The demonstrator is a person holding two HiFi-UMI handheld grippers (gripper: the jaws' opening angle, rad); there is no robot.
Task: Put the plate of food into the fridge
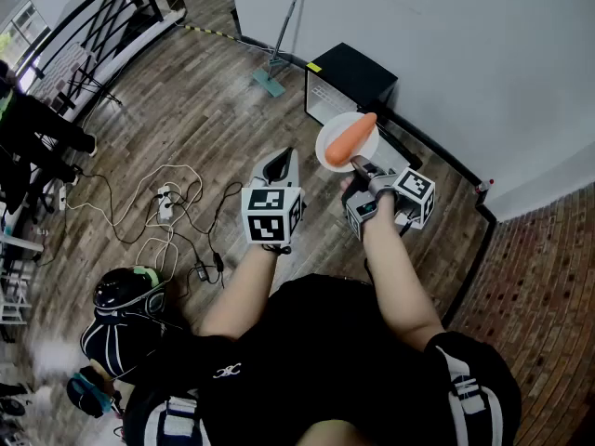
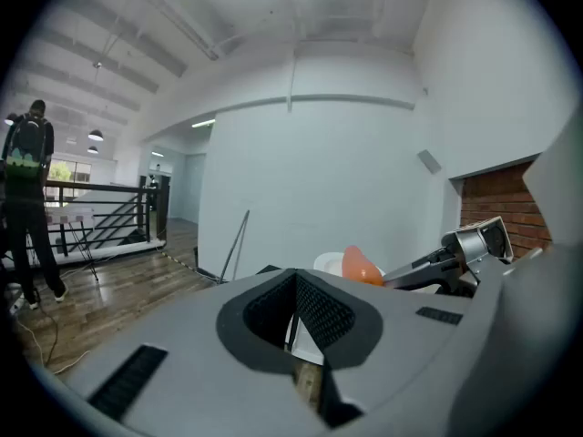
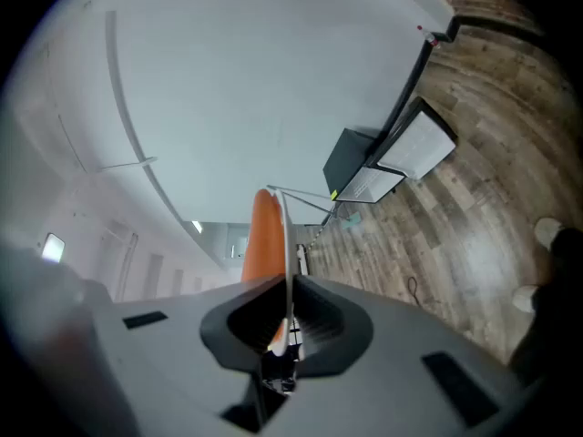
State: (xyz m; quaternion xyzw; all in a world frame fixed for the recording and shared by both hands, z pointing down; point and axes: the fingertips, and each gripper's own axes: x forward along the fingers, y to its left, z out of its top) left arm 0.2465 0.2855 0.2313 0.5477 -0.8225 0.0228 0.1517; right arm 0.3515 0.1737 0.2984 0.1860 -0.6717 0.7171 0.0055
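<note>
A white plate carrying an orange carrot is held up above the wooden floor. My right gripper is shut on the plate's near rim. In the right gripper view the plate stands edge-on between the jaws, with the carrot on its left side. Just beyond the plate, against the white wall, stands the small black fridge, its door swung open. My left gripper hovers left of the plate, shut and holding nothing. The left gripper view shows the plate and carrot ahead to the right.
Cables and a power strip lie on the floor at left. A helmet and bags sit near my left side. A metal stand's base rests left of the fridge. A railing runs far left, where a person stands.
</note>
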